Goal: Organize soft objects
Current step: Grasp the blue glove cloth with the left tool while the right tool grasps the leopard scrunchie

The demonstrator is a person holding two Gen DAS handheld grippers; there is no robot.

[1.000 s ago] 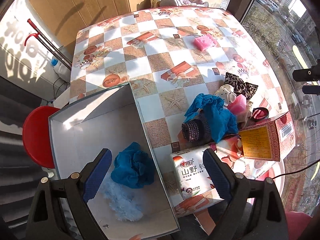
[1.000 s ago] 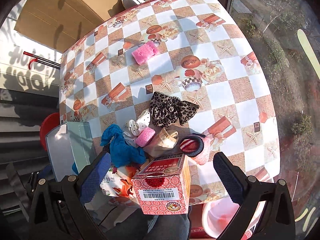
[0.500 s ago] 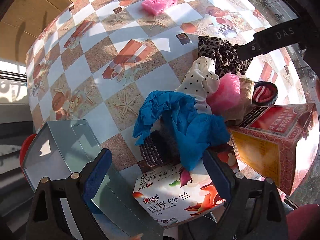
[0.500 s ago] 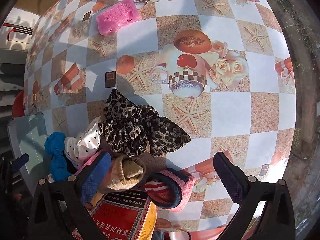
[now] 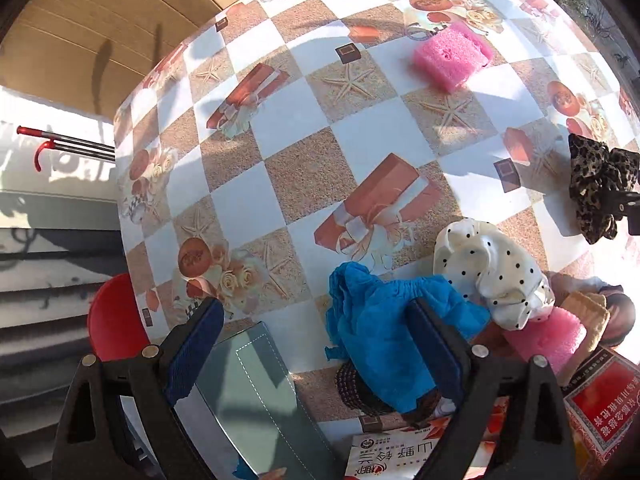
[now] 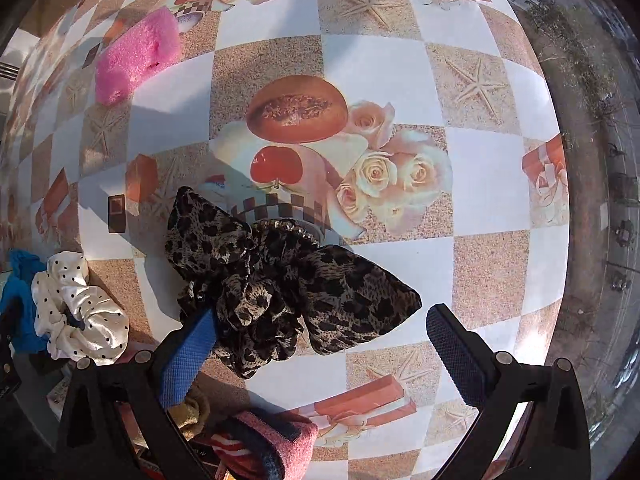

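Both of your grippers have dropped toward the pile over the last second, away from the wide overhead look at the table and the storage box. Your left gripper (image 5: 316,332) now hangs wide open and holds nothing; its right finger lies over the blue cloth (image 5: 384,328), which sits at about 4 o'clock in that view, draped on a dark beaded band (image 5: 354,384), with the rim of the grey box (image 5: 244,364) at 6 o'clock. Your right gripper (image 6: 324,332) is also spread wide and empty, and it straddles the leopard-print scrunchie (image 6: 288,276) at the middle of its view; the left pad touches or nearly touches the fabric, while the right pad stands clear of it. The white polka-dot scrunchie (image 6: 76,308) lies at 8 o'clock there, just beside the blue cloth, and one pink sponge (image 6: 136,56) rests well apart at 10 o'clock. This closing-in suggests you are lining up two grasps at once. Neither piece is gripped yet, so the sorting of these items is not yet done. Closing on the scrunchie should be easy, since it will bunch up between the pads.
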